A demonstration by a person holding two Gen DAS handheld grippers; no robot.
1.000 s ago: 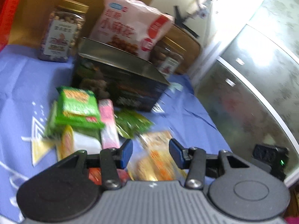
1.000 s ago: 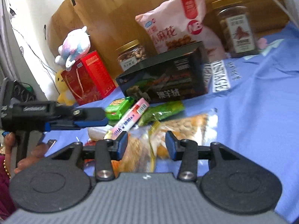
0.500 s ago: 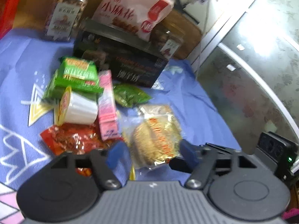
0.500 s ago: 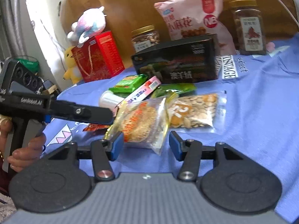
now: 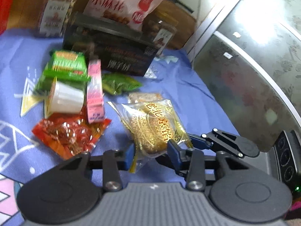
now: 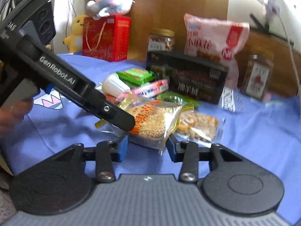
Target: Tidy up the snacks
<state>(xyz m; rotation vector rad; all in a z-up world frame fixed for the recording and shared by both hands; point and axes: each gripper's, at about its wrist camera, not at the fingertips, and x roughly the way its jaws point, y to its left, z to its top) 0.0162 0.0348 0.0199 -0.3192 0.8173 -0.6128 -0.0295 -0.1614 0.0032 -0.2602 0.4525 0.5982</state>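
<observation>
The sesame cake packet (image 5: pixel 153 130) is lying nearest on the bench (image 5: pixel 188 94), sitting between the left tongs (image 5: pixel 150 155). Behind it, the nut packet (image 6: pixel 199 125) is resting to the right. Further back, the wafer packs (image 5: pixel 66 66), jelly cup (image 5: pixel 64 98) and slim box (image 5: pixel 95 88) are crowding together before the long box (image 5: pixel 112 56), with jars (image 5: pixel 54 17) and a big bag (image 5: pixel 122 1) standing behind.

Two wrist cams, low over blue cloth (image 5: pixel 188 86), both close on same snack pile.

L cam looks fwd along its fingers twd black box (image 5: pixel 112 56) & pink bag (image 5: pixel 122 1), cabinet (image 5: pixel 254 56) at its rt edge. R cam sits further rt, faces same box (image 6: pixel 191 79) & bag (image 6: pixel 212 41) plus red gift box (image 6: pixel 107 37). Shared: clear sesame-cake packet (image 5: pixel 152 128) (image 6: pixel 152 120) nearest both lenses; each cam catches the other's gripper.
</observation>
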